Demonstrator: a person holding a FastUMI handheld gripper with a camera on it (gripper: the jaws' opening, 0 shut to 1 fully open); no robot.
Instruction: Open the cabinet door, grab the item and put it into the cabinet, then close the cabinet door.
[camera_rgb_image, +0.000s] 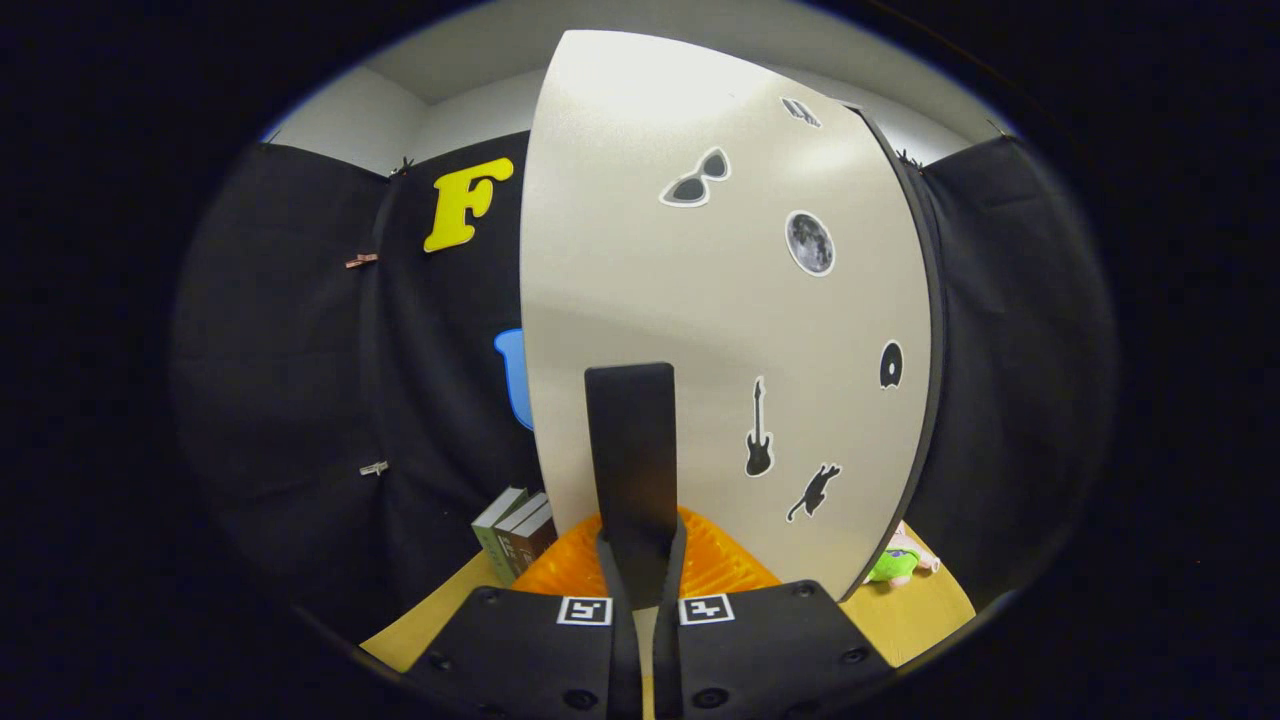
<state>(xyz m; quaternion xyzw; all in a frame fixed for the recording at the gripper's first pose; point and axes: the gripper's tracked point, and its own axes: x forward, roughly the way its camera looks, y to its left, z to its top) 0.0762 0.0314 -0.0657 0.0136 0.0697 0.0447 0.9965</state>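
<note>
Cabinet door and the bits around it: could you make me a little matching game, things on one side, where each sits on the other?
Things:
1. books
2. green plush toy
3. black handle
4. orange basket

Places:
a. between the hand-held gripper fingers
b. low, past the cabinet door's right edge
c. just beyond the fingers, under the door
d. standing left of the basket

Pairs: 1-d, 2-b, 3-a, 4-c

**Surfaces in the booth**

The cabinet door (700, 330) is a smooth, pale panel with a soft sheen (flat printed stickers dot it). Its handle (632, 450), pinched between the gripper (640, 600) fingers, looks matt. The tabletop (915, 610) reads as light wood. The basket (705, 565) looks like ribbed plastic; the toy (895, 565) seems plush.
</note>
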